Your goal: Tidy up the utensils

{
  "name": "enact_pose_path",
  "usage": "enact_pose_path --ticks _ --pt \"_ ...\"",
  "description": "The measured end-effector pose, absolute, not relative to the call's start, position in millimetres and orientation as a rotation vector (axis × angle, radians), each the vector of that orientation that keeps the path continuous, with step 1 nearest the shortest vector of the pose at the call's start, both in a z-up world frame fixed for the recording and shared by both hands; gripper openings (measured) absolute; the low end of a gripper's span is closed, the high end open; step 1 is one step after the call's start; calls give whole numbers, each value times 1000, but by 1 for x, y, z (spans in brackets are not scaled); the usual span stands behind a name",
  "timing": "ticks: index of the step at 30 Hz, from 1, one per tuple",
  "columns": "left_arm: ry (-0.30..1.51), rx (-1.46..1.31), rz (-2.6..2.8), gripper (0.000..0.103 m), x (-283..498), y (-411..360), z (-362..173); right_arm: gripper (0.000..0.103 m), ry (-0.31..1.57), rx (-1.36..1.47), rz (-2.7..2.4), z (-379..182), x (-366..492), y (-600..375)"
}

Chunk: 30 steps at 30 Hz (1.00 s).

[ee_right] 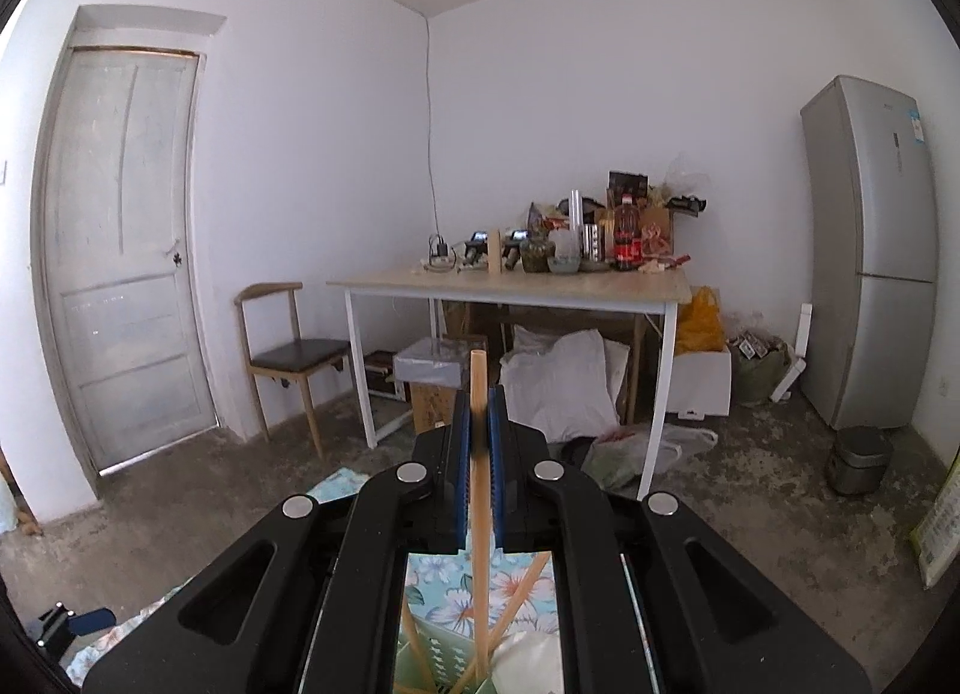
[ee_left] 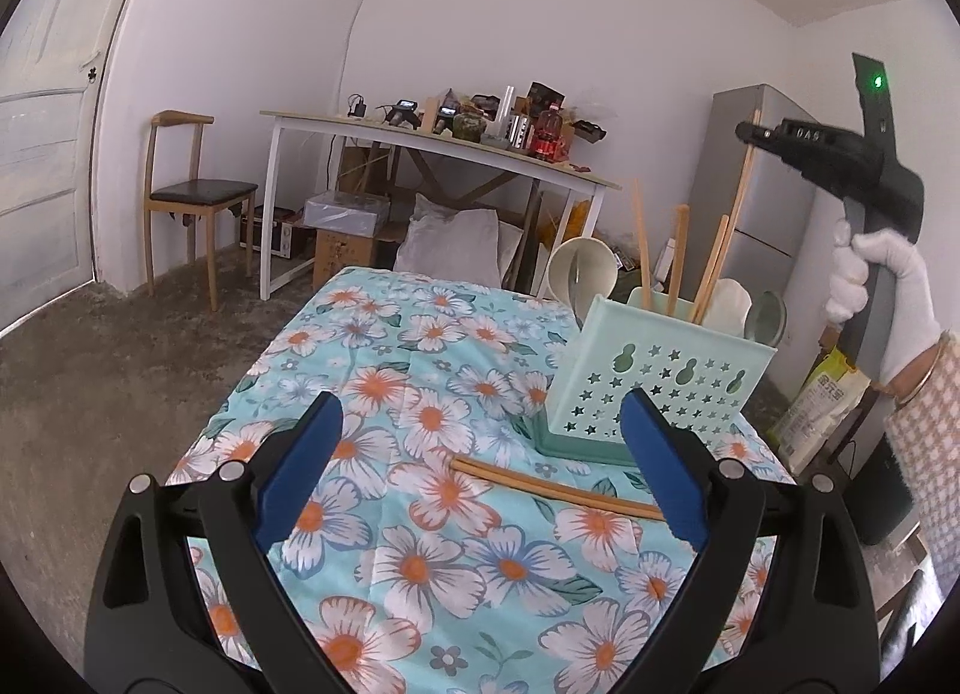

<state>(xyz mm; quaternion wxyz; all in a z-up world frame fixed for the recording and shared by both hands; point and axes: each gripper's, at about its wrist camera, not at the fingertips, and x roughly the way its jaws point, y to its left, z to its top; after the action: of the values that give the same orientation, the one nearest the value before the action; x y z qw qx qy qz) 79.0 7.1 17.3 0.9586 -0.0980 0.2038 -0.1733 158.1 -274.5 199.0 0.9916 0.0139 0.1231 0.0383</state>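
Right gripper [ee_right: 479, 424] clamps chopstick [ee_right: 478, 490]; left gripper [ee_left: 480, 454] gapes.

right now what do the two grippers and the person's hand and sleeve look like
Both grippers, the left gripper and the right gripper, have black plastic linkage bodies with round silver pivot pins and flat blue finger pads. From the left wrist, the right one shows a green indicator light. The hand wears a white glove, with a bangle and a pink-and-white checked sleeve.
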Motion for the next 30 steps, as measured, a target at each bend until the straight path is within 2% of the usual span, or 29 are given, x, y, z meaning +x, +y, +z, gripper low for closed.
enact_pose_path --ticks 7,8,9,11,17,30 --pt "416 -203 -352 90 79 9 16 7 339 23 105 182 162 -269" --pt "414 -202 -352 90 78 9 17 11 341 22 107 181 161 -269" --pt "414 -202 -353 90 78 9 17 20 342 24 109 181 159 -268" --pt "415 -204 -353 90 78 9 17 29 335 29 108 183 155 -270" --pt "415 -203 -354 90 78 8 16 31 314 56 114 192 133 -276" --pt "426 -208 -356 90 78 7 15 43 280 87 162 194 55 -278"
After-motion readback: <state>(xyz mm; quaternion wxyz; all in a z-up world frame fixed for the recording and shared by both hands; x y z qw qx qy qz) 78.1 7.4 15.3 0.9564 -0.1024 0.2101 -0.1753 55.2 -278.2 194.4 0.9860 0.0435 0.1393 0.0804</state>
